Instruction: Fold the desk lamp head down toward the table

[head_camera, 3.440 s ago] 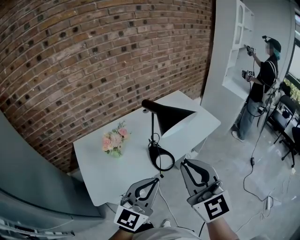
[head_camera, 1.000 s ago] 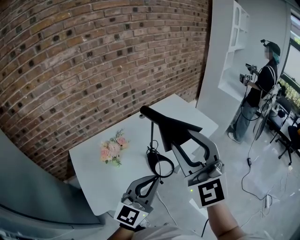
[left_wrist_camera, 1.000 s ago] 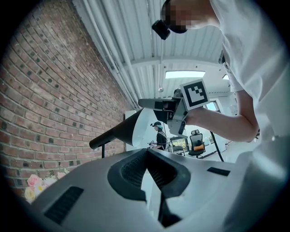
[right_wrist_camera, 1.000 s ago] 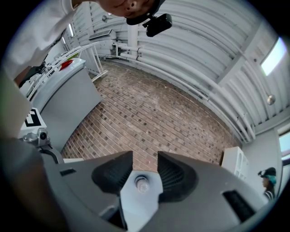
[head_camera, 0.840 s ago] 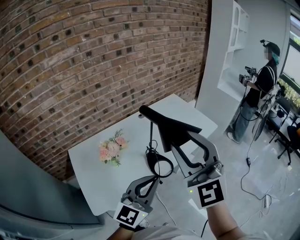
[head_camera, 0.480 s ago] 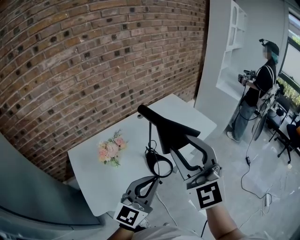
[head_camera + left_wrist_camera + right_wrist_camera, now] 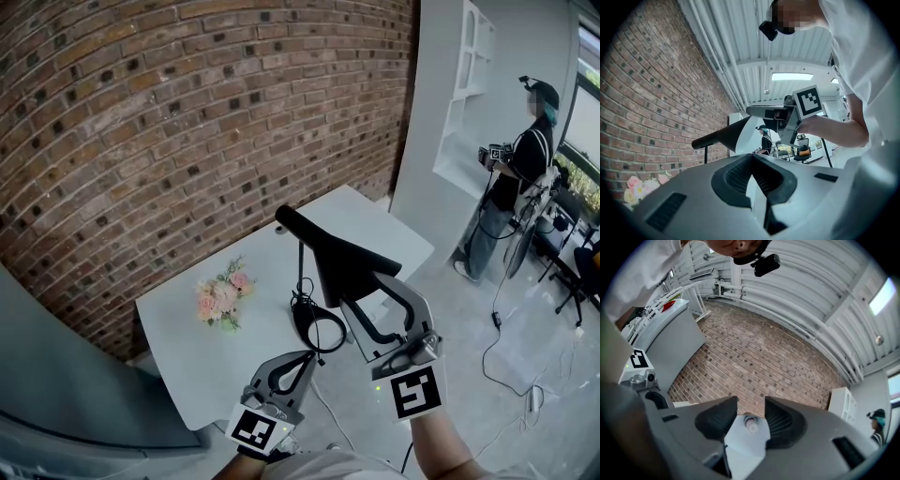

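Observation:
The black desk lamp stands on the white table (image 7: 187,337), with a ring base (image 7: 319,328), a thin upright stem (image 7: 300,267) and a cone shade (image 7: 337,258) that points right and slightly down. My right gripper (image 7: 366,289) is raised to the shade's mouth and is open. In the right gripper view its jaws (image 7: 749,416) frame the shade's white inside and the bulb (image 7: 751,423). My left gripper (image 7: 314,358) hangs low by the table's front edge, shut and empty. From the left gripper (image 7: 752,161) view the shade (image 7: 726,133) shows ahead.
A small bouquet of pink flowers (image 7: 220,298) lies on the table left of the lamp. A brick wall (image 7: 187,141) runs behind. At the right stand a white shelf unit (image 7: 459,103) and a person (image 7: 520,169) holding grippers, with cables on the floor.
My right gripper has risen from beside the table's front edge up to the lamp shade's mouth and has hardly moved in the last second. The left gripper and the lamp have stayed put.

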`<state>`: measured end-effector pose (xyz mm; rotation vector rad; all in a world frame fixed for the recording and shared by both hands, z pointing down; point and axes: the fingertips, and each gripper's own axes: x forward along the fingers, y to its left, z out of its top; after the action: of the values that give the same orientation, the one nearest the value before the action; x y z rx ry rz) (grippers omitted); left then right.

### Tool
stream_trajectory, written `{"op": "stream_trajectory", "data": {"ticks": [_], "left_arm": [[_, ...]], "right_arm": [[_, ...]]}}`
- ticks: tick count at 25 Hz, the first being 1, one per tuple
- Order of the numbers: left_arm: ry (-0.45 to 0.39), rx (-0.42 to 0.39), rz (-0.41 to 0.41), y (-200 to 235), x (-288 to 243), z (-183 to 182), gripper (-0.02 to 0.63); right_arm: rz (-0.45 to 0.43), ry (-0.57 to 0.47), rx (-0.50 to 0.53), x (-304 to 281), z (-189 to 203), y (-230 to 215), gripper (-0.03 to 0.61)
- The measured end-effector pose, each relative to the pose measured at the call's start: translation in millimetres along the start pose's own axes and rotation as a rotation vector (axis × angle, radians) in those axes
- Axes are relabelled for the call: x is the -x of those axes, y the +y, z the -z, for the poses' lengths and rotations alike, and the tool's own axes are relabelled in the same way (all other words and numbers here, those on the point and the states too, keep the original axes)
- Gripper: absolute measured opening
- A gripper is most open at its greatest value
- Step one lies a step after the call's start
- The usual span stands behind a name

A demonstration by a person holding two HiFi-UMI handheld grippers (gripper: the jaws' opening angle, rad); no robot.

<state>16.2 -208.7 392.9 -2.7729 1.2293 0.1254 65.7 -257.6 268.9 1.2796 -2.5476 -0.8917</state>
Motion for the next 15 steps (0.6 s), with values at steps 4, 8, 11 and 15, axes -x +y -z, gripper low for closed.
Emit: {"op": "stream_trajectory", "data": {"ticks": [4, 8, 11, 15], "left_arm": [[0.001, 0.005, 0.000, 1, 0, 2, 0.008], [0.004, 0.009, 0.004, 0, 0, 4, 0.008], [0.002, 0.016, 0.004, 0, -1, 5, 0.008], [0.004, 0.019, 0.004, -2, 0, 7, 0.008]], "right_arm": [[-0.009, 0.011, 0.001, 1, 5, 4, 0.176], [-0.022, 0.031, 0.000, 4, 12, 9, 0.176], [-0.026, 0.044, -0.010, 7, 19, 13, 0.176], [-0.028, 0.056, -0.024, 10, 27, 18, 0.176]]}}
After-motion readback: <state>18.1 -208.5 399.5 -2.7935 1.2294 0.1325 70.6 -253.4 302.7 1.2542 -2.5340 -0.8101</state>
